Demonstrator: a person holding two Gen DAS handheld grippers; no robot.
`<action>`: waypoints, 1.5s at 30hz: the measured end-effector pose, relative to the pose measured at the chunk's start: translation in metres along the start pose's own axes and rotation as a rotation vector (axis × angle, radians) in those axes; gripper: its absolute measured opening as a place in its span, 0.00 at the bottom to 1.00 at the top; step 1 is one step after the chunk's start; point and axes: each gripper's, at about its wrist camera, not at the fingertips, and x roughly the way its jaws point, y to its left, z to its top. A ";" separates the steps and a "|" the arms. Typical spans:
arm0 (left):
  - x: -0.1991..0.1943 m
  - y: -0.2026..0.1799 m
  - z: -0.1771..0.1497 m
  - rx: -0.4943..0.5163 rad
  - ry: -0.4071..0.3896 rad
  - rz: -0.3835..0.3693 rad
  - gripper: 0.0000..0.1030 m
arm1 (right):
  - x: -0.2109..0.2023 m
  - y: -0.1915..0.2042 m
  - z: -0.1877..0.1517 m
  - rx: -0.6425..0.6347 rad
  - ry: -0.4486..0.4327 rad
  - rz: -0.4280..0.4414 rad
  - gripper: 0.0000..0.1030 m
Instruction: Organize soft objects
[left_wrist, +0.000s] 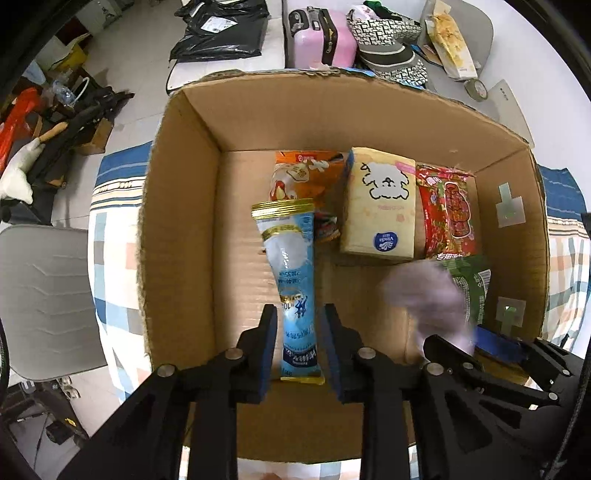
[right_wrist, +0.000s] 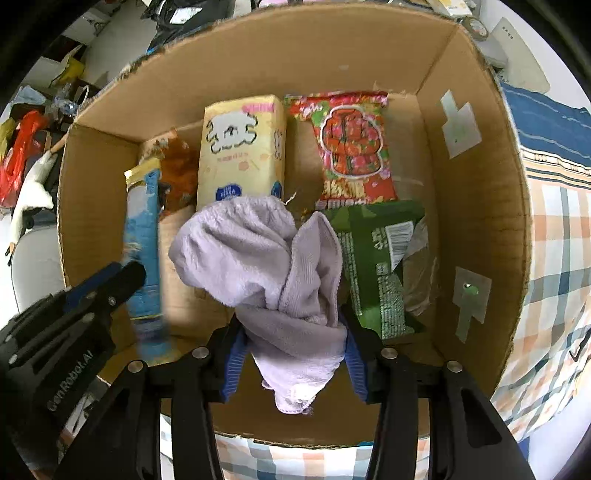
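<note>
Both tools are over the cardboard box (left_wrist: 184, 206): the left tool (left_wrist: 299, 347) is nipped onto the lower part of a glossy blue pouch (left_wrist: 291, 280), light, crinkly and probably slippery, so the pinched waist looks the safest hold. The right tool (right_wrist: 295, 354) is clamped on a bunched lilac fleece cloth (right_wrist: 266, 258), limp and plush, drooping above the floor beside a green packet (right_wrist: 380, 258).

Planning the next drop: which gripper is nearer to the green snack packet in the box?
Right. The right gripper, shut on the purple towel, sits right beside the green snack packet. The left gripper, holding the blue packet, is farther off to its left.
</note>
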 end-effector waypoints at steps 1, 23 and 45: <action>-0.001 0.001 -0.001 -0.006 -0.001 0.004 0.26 | 0.000 0.000 -0.001 -0.003 0.000 -0.007 0.54; -0.063 0.008 -0.033 -0.054 -0.161 0.005 0.95 | -0.055 -0.018 -0.029 -0.028 -0.107 -0.079 0.96; -0.244 -0.016 -0.173 -0.065 -0.520 0.019 0.95 | -0.228 -0.027 -0.189 -0.120 -0.460 -0.025 0.97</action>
